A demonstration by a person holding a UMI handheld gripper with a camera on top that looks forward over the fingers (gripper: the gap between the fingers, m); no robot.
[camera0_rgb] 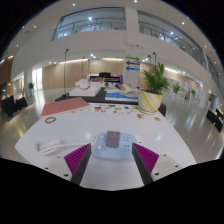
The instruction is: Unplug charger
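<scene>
gripper view, as i see it from my remote station: my gripper [113, 160] hangs over a white round tabletop [150, 128] with its two fingers spread apart, gripping nothing; the magenta pads [78, 155] face each other across an open gap. a small dark rectangular charger block [113, 139] stands on a white power strip [110, 146] just ahead of the fingers, centred between their lines and clear of both. a white cable [48, 147] curls on the table beside the strip. beyond it lie a salmon-pink flat mat [64, 105], a dark ring-shaped object [50, 120], and a green potted plant [154, 82] at the table's far rim. a bright atrium with an upper balcony [100, 22] forms the background.
</scene>
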